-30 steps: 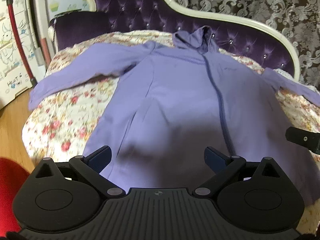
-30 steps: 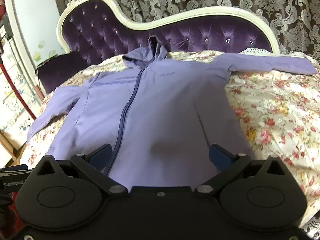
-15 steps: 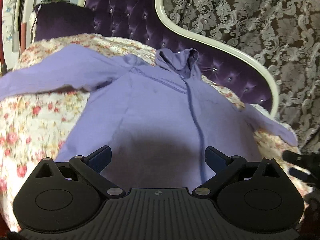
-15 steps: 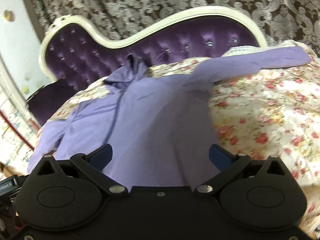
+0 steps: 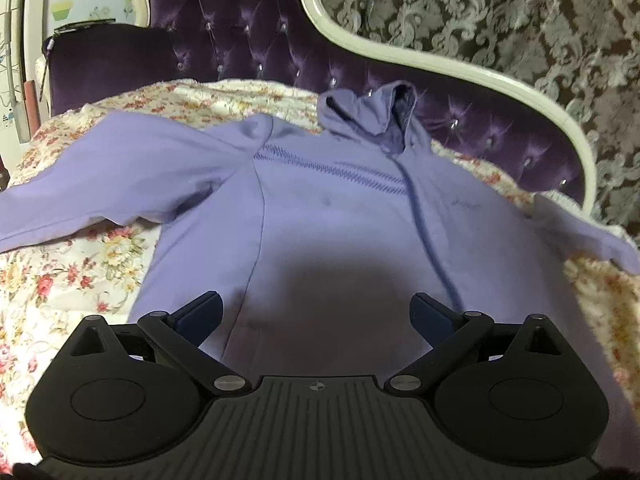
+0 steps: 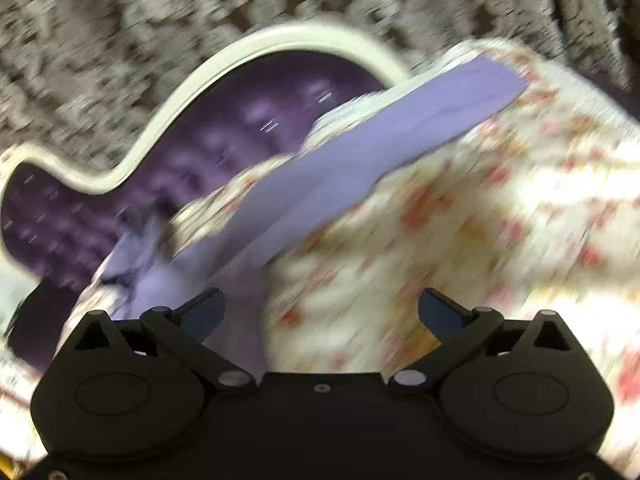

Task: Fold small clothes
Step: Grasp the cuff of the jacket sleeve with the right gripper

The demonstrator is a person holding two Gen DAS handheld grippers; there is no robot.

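Note:
A lavender zip hoodie point(image 5: 340, 216) lies face up and spread flat on a floral bedspread point(image 5: 60, 276), hood toward the headboard, both sleeves stretched out sideways. My left gripper point(image 5: 316, 314) is open and empty, hovering over the hoodie's lower front. My right gripper point(image 6: 322, 314) is open and empty, above the bedspread just right of the hoodie's body. The right wrist view is motion-blurred; it shows the hoodie's right sleeve point(image 6: 380, 152) running up to the right.
A purple tufted headboard point(image 5: 248, 28) with a cream frame curves behind the bed. Patterned grey curtains point(image 5: 500, 12) hang behind it. A dark purple cushion point(image 5: 104, 64) sits at the bed's far left corner.
The left gripper has moved forward over the hoodie's body. The right gripper has swung fast to the right, toward the right sleeve. Both stayed open.

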